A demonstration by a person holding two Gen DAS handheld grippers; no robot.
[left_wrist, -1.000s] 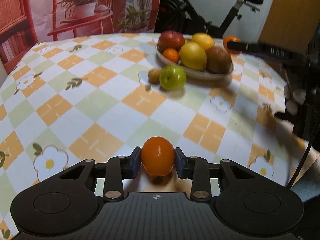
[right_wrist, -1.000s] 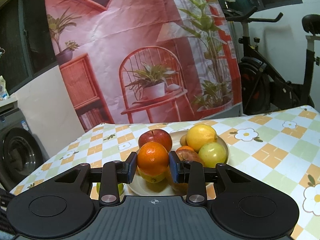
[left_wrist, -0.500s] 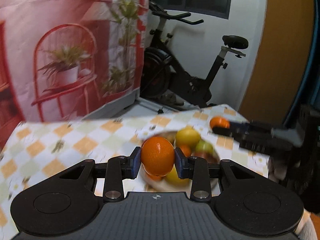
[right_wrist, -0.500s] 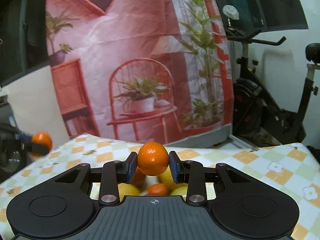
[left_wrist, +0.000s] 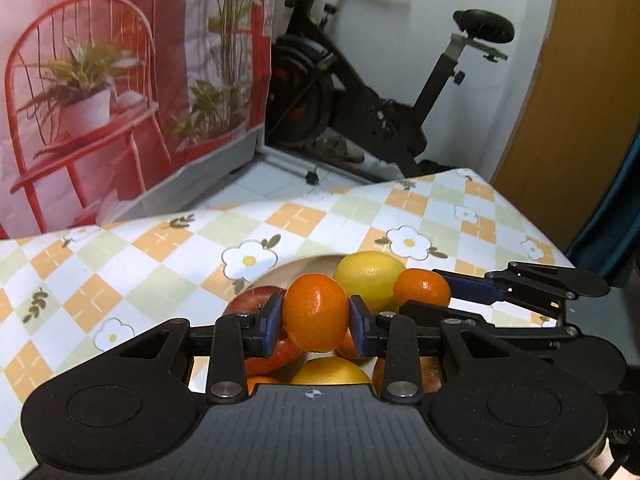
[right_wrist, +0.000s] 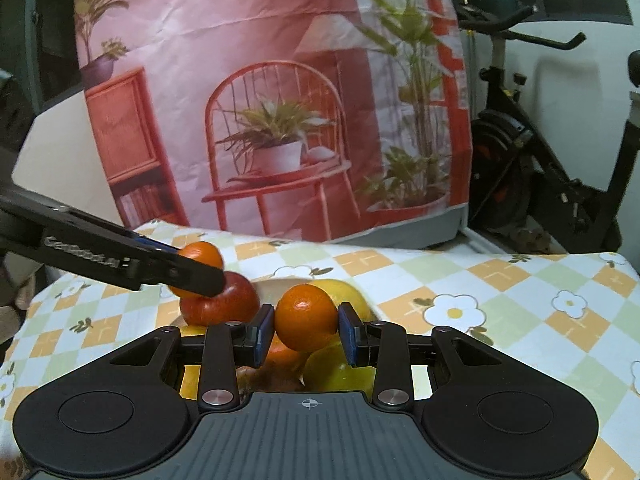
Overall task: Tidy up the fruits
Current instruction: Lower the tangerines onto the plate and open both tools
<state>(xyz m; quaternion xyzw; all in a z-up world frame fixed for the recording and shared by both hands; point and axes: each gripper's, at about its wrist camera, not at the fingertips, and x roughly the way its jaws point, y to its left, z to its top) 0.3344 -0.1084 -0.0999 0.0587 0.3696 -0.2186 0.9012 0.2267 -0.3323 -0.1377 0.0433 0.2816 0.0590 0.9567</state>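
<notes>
My left gripper [left_wrist: 316,322] is shut on an orange [left_wrist: 315,312], held just above the pale fruit plate [left_wrist: 288,270]. Coming in from the right, my right gripper [left_wrist: 424,292] holds a second orange [left_wrist: 422,288] over the same plate. In the right wrist view that gripper [right_wrist: 306,330] clamps its orange [right_wrist: 306,316], and the left gripper [right_wrist: 198,268] enters from the left with its orange [right_wrist: 200,254] above a red apple [right_wrist: 228,300]. A lemon [left_wrist: 370,274], the red apple [left_wrist: 256,294] and more fruit lie heaped on the plate below both.
The table carries a checked orange, green and white flowered cloth [left_wrist: 120,272], with bare cloth left and right of the plate. Behind stand an exercise bike [left_wrist: 372,92] and a printed backdrop of a red chair with plants [right_wrist: 276,140]. The table's far edge runs close behind the plate.
My left gripper has travelled with its orange from the near table across to over the plate. The right gripper has also shifted over the fruit pile, so both oranges now hang close together.
</notes>
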